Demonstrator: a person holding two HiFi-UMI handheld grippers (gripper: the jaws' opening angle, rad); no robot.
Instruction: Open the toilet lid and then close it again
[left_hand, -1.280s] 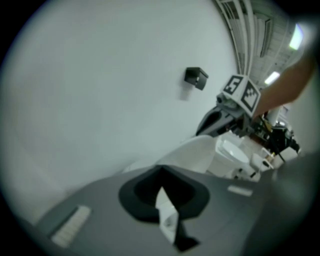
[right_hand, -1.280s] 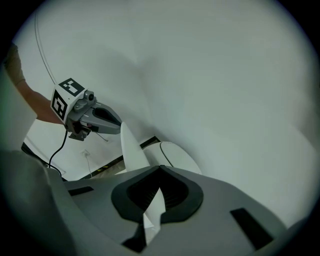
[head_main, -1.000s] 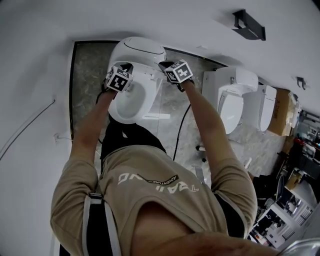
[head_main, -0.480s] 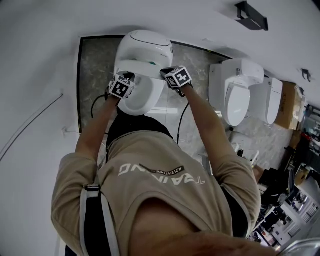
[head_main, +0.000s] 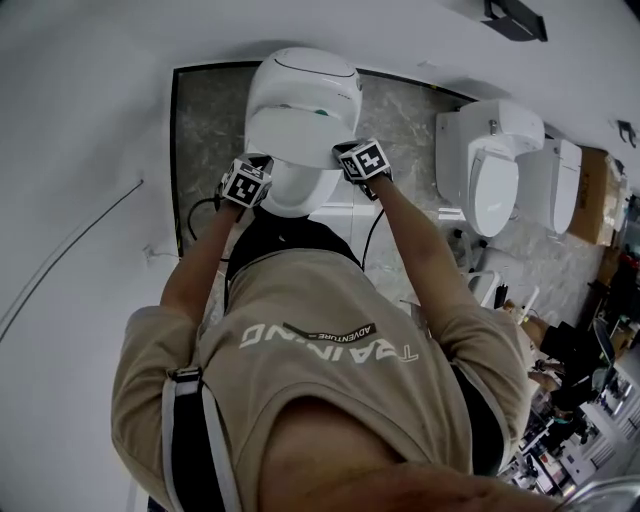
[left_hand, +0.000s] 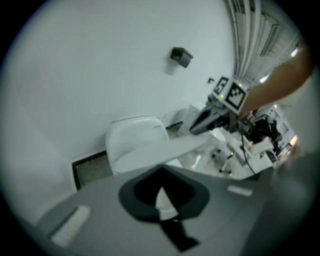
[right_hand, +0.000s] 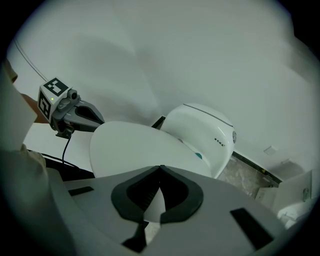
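Note:
A white toilet (head_main: 303, 82) stands against the wall, and its lid (head_main: 290, 140) hangs partway down over the bowl. My left gripper (head_main: 262, 163) is shut on the lid's left edge and my right gripper (head_main: 343, 150) on its right edge. In the left gripper view the lid (left_hand: 165, 147) shows nearly edge-on, a white sliver of it sits in my left gripper (left_hand: 163, 202), and the right gripper (left_hand: 207, 119) holds the far rim. In the right gripper view the lid (right_hand: 135, 147) spreads out before my right gripper (right_hand: 154, 206), with the left gripper (right_hand: 82, 114) on its far side.
Two more white toilets (head_main: 490, 160) (head_main: 560, 185) stand in a row to the right. A black cable (head_main: 370, 235) runs over the marble floor (head_main: 205, 130). A black bracket (head_main: 515, 18) is fixed on the white wall. The person's body fills the lower head view.
The lid has swung down from upright and now covers most of the bowl. Both grippers came down and toward the person with it, staying on its edges.

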